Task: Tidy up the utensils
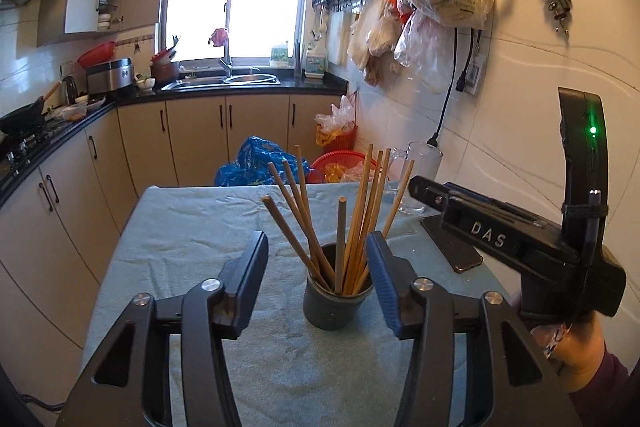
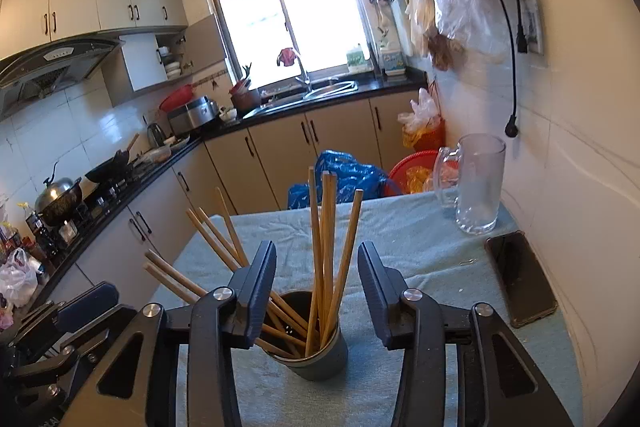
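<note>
Late stage of the task. The chopsticks point(image 1: 352, 219) stand bundled in the dark cup point(image 1: 334, 297), which rests upright on the cloth-covered table point(image 1: 192, 235). In the left wrist view the cup sits just ahead of the left gripper point(image 1: 318, 275), between the lines of its two jaws and nearer the right-hand one; the jaws stand apart and hold nothing. In the right wrist view the right gripper point(image 2: 316, 291) frames the same cup point(image 2: 316, 355) from the other side: the cup lies between and just below its jaws, which are likewise parted and empty, with several sticks point(image 2: 332, 247) rising through the gap and others fanning out past the left-hand jaw. No pad appears to press on cup or sticks. No loose utensil is visible on the table; a glass mug point(image 2: 476, 183) and a phone point(image 2: 520, 279) lie beyond the right-hand jaw, well apart from the cup. Judgement: the gathering seems done. Little appears left, perhaps squaring the splayed sticks.
</note>
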Demonstrator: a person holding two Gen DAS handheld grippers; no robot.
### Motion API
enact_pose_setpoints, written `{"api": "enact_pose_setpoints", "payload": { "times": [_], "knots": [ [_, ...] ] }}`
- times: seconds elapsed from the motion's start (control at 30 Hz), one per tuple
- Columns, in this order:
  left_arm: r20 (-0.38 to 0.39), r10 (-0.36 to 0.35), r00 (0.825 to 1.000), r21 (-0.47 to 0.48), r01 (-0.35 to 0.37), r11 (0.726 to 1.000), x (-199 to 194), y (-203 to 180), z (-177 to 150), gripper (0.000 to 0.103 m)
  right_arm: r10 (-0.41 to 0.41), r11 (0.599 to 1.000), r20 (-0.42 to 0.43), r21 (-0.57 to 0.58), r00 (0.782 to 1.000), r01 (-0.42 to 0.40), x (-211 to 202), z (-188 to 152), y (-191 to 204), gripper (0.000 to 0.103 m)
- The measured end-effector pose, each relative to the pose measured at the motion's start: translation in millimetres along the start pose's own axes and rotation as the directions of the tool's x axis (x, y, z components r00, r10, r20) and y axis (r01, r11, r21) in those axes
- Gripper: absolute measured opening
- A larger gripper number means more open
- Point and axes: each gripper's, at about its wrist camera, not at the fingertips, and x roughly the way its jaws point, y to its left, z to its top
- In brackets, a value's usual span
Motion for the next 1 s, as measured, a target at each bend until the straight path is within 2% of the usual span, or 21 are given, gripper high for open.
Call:
{"api": "enact_pose_setpoints", "payload": {
  "times": [0.1, 0.4, 0.57, 0.7, 0.77, 0.87, 1.0],
  "knots": [
    [0.017, 0.003, 1.000, -0.009, -0.003, 1.000, -15.7, 0.6, -1.3, 0.061, -0.005, 1.000, 0.020, -0.003, 1.000, 0.005, -15.3, 2.2, 1.0, 0.050],
    [0.047, 0.044, 0.998, -0.007, -0.044, 0.999, -58.8, 0.8, -14.5, 0.073, -0.005, 1.000, 0.041, -0.023, 0.999, 0.006, -57.9, -7.5, 9.3, 0.057],
    [0.028, 0.060, 0.998, -0.063, -0.058, 0.996, -81.8, 7.9, -31.3, 0.076, -0.023, 0.999, 0.030, -0.049, 0.999, 0.025, -76.4, -27.7, 10.1, 0.062],
    [0.016, 0.079, 0.997, -0.138, -0.076, 0.988, -98.5, 14.9, -54.0, 0.079, -0.047, 0.997, 0.018, -0.057, 0.999, 0.048, -89.1, -59.4, 6.9, 0.065],
    [0.011, 0.105, 0.994, -0.157, -0.102, 0.982, -104.1, 16.6, -67.1, 0.079, -0.052, 0.997, -0.018, -0.052, 0.998, 0.051, -89.0, -77.7, 2.9, 0.065],
    [-0.009, 0.153, 0.988, -0.167, -0.153, 0.974, -108.6, 19.7, -83.8, 0.079, -0.088, 0.994, -0.088, -0.078, 0.992, 0.081, -82.0, -92.4, -1.8, 0.065],
    [-0.023, 0.194, 0.981, -0.147, -0.196, 0.970, -108.6, 30.2, -89.5, 0.079, -0.204, 0.964, -0.104, -0.195, 0.974, 0.181, -77.7, -94.0, 3.5, 0.065]
  ]
}}
